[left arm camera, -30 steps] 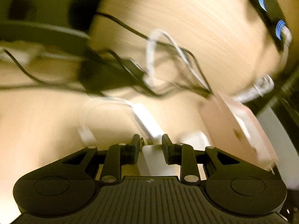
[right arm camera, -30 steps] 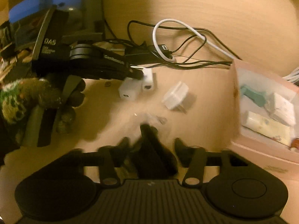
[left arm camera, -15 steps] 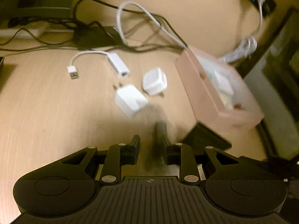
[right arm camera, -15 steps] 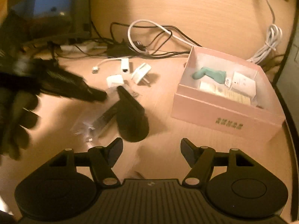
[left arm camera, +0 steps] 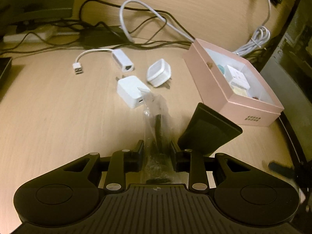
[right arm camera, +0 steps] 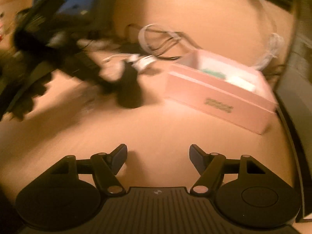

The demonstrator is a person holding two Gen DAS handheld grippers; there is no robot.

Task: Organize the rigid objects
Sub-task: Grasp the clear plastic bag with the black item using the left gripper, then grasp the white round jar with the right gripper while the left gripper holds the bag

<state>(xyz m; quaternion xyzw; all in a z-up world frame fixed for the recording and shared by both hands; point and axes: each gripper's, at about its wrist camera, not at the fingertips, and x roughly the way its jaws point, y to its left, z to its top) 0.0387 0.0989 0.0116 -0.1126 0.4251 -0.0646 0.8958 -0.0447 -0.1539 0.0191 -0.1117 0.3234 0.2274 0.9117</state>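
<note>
Right wrist view blurred, pink box smeared, right gripper fingers apart.

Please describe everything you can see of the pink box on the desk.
The pink box is an open, lidless rectangular carton, like cardboard, with a pale inside and small printed marks on one outer side. It rests flat on the wooden desk, right of the white chargers. It holds a white block, something teal and other small items. No claw touches it.
</note>
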